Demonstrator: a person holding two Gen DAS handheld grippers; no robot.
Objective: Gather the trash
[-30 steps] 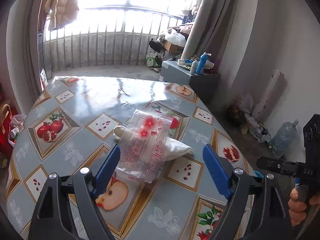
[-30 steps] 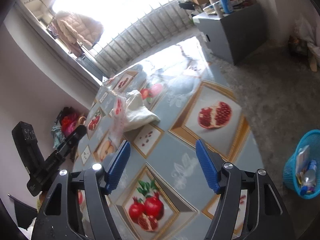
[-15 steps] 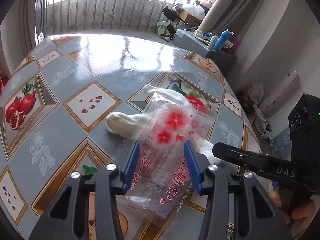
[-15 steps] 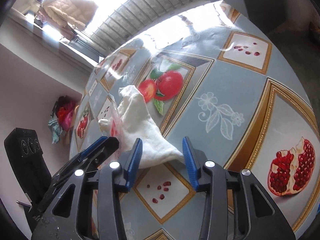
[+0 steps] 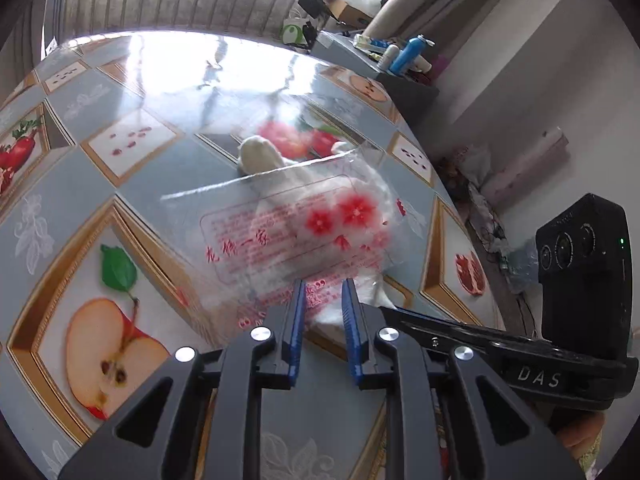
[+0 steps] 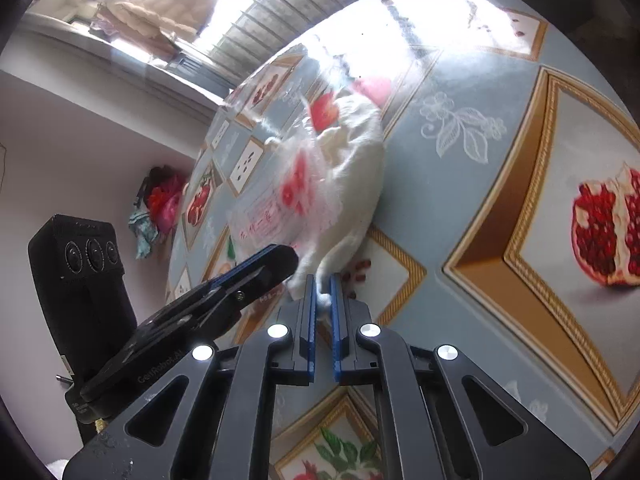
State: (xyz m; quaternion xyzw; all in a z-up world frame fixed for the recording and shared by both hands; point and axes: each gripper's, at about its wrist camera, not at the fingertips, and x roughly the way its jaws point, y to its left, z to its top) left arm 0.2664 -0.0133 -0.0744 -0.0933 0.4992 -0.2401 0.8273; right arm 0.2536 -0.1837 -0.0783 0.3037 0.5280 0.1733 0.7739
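Observation:
A clear plastic bag (image 5: 304, 224) printed with red flowers and red text lies partly over a white crumpled tissue (image 5: 260, 154) on the fruit-patterned table (image 5: 120, 184). My left gripper (image 5: 322, 300) points down at the bag's near edge. Its jaws are closing with that edge between them, and a gap still shows between the pads. In the right wrist view my right gripper (image 6: 323, 296) is shut on the near tip of the tissue (image 6: 356, 168), beside the bag (image 6: 280, 200). The left gripper (image 6: 280, 258) sits just to its left. The right gripper (image 5: 384, 310) reaches in from the right.
The table's rounded edge runs along the right (image 5: 436, 200). Beyond it stand a grey cabinet (image 5: 404, 80) with bottles and clutter on the floor (image 5: 480, 200). A balcony railing (image 5: 160, 0) lies behind the table. A red bundle (image 6: 164, 200) sits by the wall.
Both grippers came down to the table and their jaws narrowed from wide open. The right one closed on the tissue's tip. The bag now lies turned sideways under the left gripper.

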